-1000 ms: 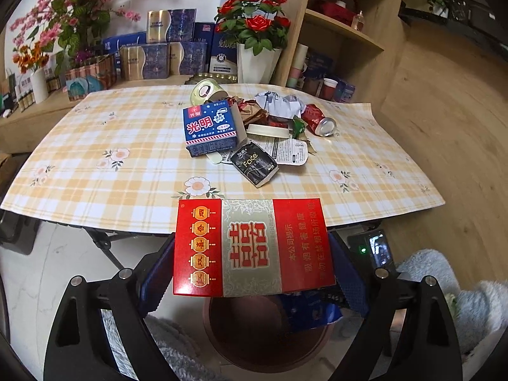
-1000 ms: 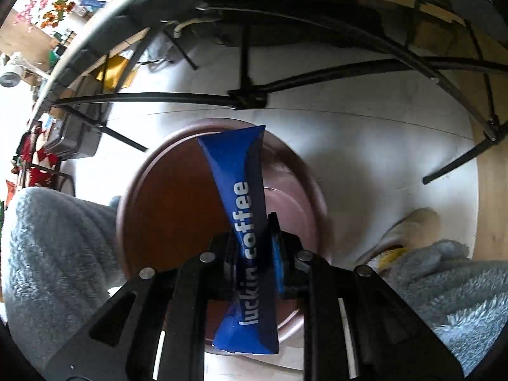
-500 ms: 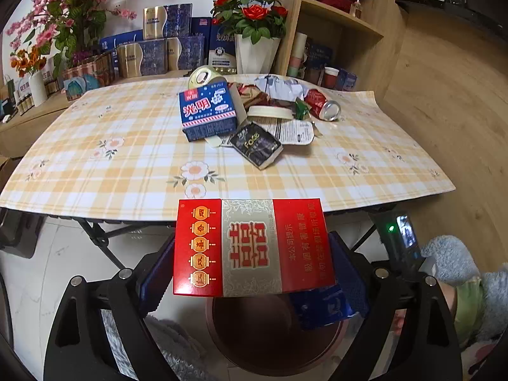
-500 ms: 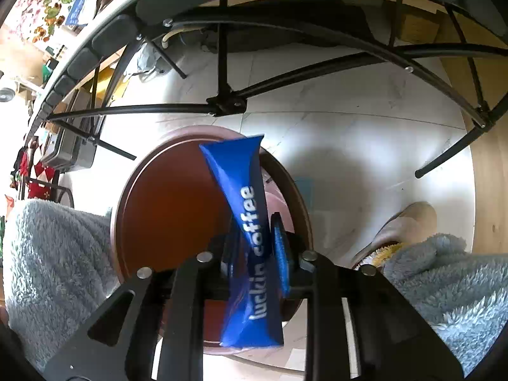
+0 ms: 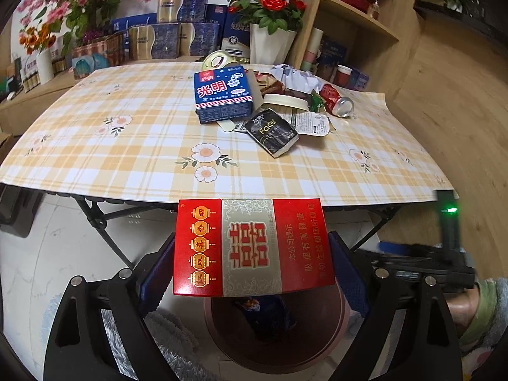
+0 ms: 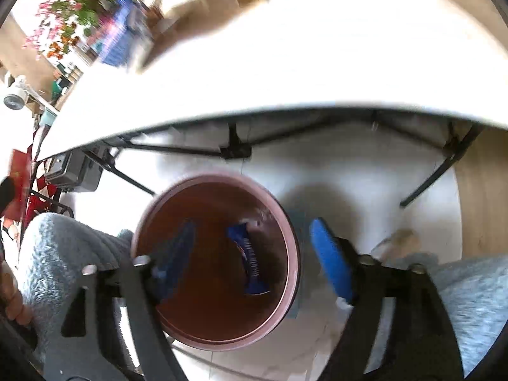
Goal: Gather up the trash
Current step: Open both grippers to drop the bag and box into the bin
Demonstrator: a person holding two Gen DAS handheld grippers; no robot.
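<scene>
My left gripper (image 5: 252, 254) is shut on a red cigarette carton (image 5: 250, 247) and holds it above the brown waste bin (image 5: 333, 327) on the floor in front of the table. My right gripper (image 6: 254, 254) is open and empty over the same bin (image 6: 285, 222). A blue luckin coffee sachet (image 6: 249, 263) lies inside the bin. More trash lies on the table: a blue milk carton (image 5: 223, 93), a black Face packet (image 5: 273, 131), a crushed red can (image 5: 336, 103) and a white lid (image 5: 285, 101).
The checked tablecloth (image 5: 127, 146) hangs over a folding table with black legs (image 6: 235, 149). Flower vases and boxes (image 5: 171, 35) stand behind it, a wooden shelf (image 5: 355, 16) at the right. A grey fluffy sleeve (image 6: 63, 254) sits left of the bin.
My right gripper has opened and the blue coffee sachet has dropped into the bin. The right view has swung upward. My left gripper still holds the red carton, slightly lower over the bin.
</scene>
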